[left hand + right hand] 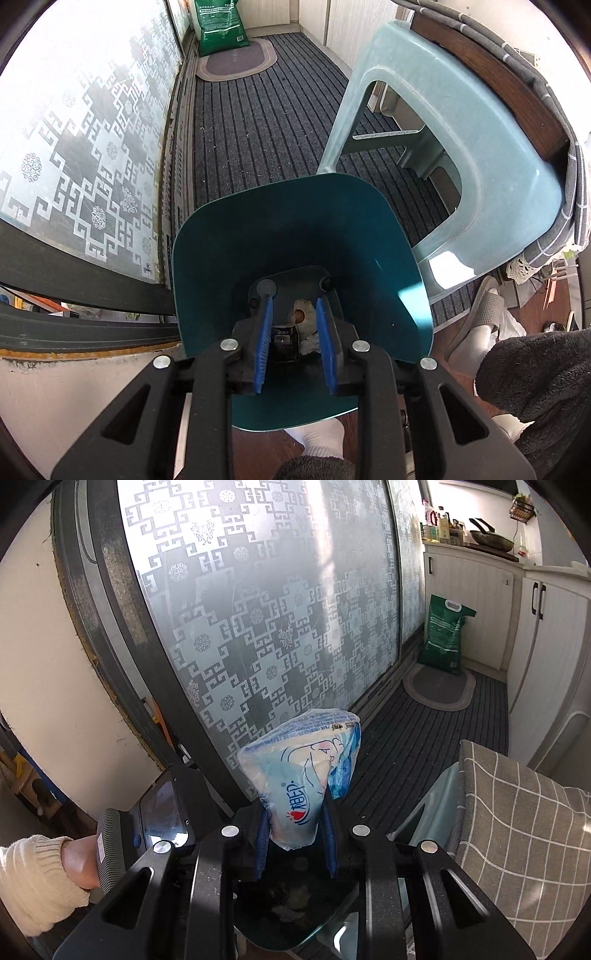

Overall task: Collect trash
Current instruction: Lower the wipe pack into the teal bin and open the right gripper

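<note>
Overhead, the patterned frosted sliding door (258, 602) fills the left of both views, with the dark striped floor mat (258, 122) running to the far wall. A pale plastic stool (480, 155) stands at the right, a checked grey cushion (524, 834) on top of it. Near the camera sits the teal trash bin (229, 251), just left of the stool, with crumpled scraps at its bottom. The right gripper (295, 812) hangs above the bin's mouth, its blue fingers (330, 845) narrowed and squeezing a light blue tissue packet (295, 768). The left gripper (293, 336) points into the bin, fingers moderately apart with nothing between them.
</note>
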The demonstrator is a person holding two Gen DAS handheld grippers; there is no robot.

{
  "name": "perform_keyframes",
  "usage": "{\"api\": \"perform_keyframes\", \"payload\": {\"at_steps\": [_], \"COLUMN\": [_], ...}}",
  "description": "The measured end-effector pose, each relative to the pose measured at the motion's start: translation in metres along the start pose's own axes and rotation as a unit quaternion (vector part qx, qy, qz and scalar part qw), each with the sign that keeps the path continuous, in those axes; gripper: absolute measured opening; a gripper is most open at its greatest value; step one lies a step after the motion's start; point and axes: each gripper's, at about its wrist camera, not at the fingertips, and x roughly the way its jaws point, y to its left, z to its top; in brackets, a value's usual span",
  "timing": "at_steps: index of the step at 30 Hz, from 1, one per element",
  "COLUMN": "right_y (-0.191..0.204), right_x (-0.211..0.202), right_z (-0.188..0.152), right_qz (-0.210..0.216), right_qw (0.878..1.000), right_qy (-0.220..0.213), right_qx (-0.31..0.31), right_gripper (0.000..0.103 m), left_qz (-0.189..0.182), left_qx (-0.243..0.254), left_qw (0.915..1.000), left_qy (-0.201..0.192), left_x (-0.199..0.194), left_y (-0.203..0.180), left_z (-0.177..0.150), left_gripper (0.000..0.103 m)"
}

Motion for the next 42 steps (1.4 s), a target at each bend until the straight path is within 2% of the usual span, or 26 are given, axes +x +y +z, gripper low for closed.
{"api": "perform_keyframes", "payload": {"at_steps": [7,12,20,29,39,42], "right_y": [0.004,0.008,0.018,0.022,0.025,0.026], "right_x": [0.027,0.049,0.079,0.117,0.144,0.152], "right_z": [-0.01,-0.019,-0.035,-0.061,-0.09,-0.096], "right_qz": [-0.001,0.001,0.007,0.003,0.007,0.005], "right_qw": [0.999,0.998,0.994,0.986,0.975,0.972], "right_qy": [0.037,0.064,0.104,0.167,0.22,0.234], "right_qx": [-0.004,-0.007,-0.014,-0.023,-0.029,-0.031], "right_gripper": [0.024,0.024,0.025,0.025,0.029,0.038], "left_qz": [0.003,0.01,0.014,0.011,0.007,0.005], "left_qx": [-0.018,-0.054,-0.097,-0.113,-0.116,-0.117], "left_qw": [0.9996,0.9961,0.9836,0.9653,0.955,0.9529], "left_qy": [-0.023,-0.069,-0.151,-0.235,-0.273,-0.28], "left_x": [-0.015,-0.04,-0.089,-0.136,-0.161,-0.166], "left_y": [0.014,0.031,0.05,0.047,0.046,0.046], "left_z": [0.0,0.003,0.006,0.006,0.006,0.005], "left_gripper": [0.026,0.023,0.021,0.02,0.02,0.02]}}
